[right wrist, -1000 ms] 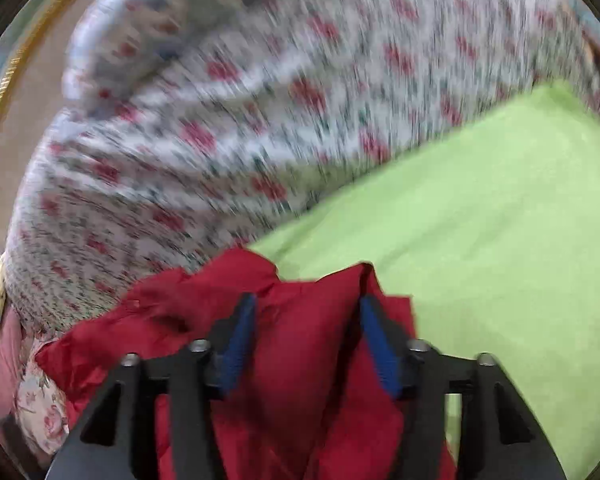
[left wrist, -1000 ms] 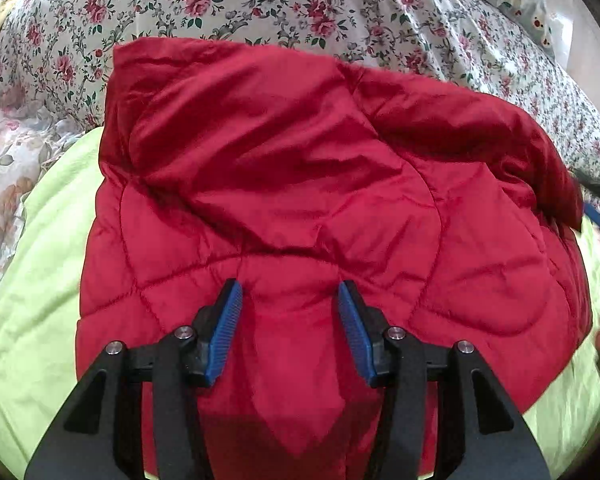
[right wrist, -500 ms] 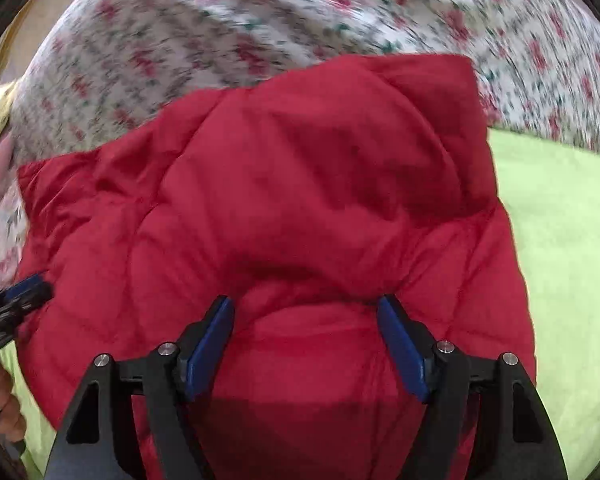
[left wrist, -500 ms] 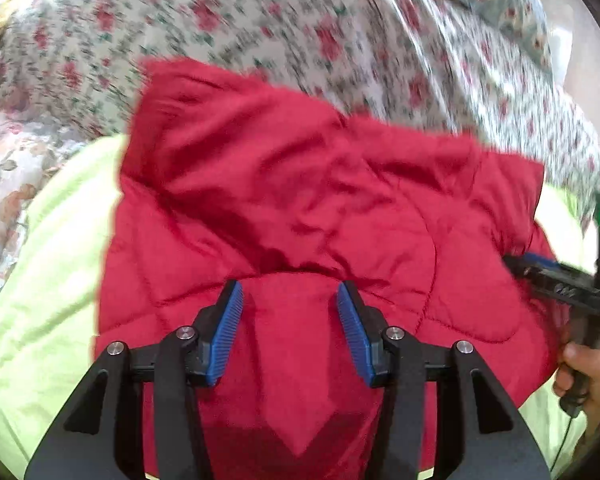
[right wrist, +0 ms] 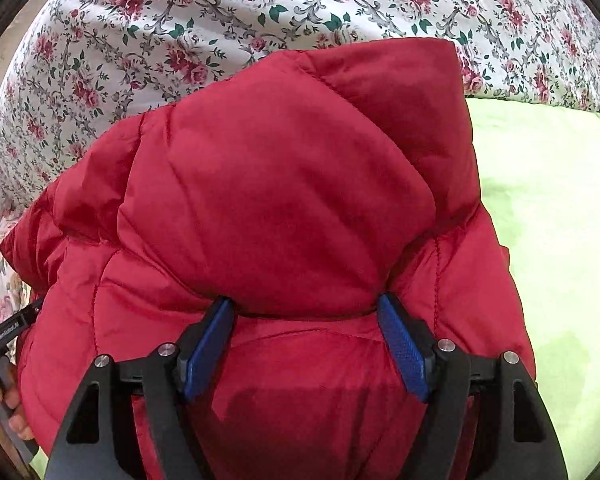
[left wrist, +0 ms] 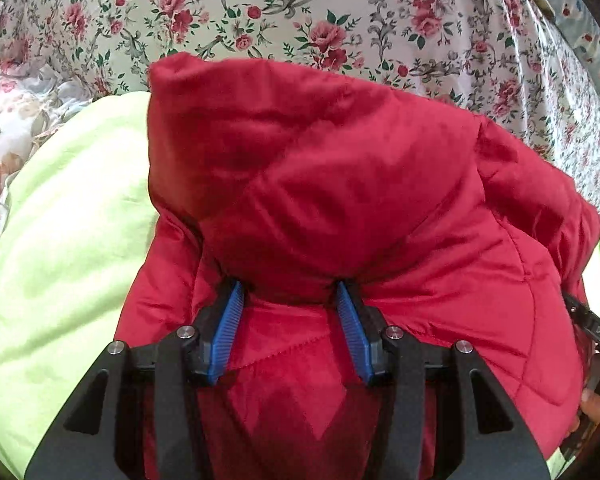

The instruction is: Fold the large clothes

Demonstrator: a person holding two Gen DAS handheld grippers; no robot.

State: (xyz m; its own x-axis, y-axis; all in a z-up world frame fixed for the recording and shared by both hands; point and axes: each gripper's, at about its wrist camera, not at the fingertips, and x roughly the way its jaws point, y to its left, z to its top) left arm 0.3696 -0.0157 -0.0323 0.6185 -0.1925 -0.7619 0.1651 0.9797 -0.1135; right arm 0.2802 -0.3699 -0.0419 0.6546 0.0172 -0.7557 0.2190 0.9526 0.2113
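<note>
Jacket: red quilted jacket (left wrist: 340, 200) bundled mid-frame on a lime-green sheet (left wrist: 60, 240), top flap doubled over.
Left tongs (left wrist: 290, 300): parted, tips under flap.
Right tongs (right wrist: 306, 316): just widened, released.
Progress: judged near done; final tidy left.

The left black two-finger tool with blue ribbed pads (left wrist: 290, 286) points steeply down, its jaws partly apart. The right black tool with blue pads (right wrist: 306, 304) also tilts down; its jaws have just been opening and stand wider, red padded cloth bulging between them.
</note>
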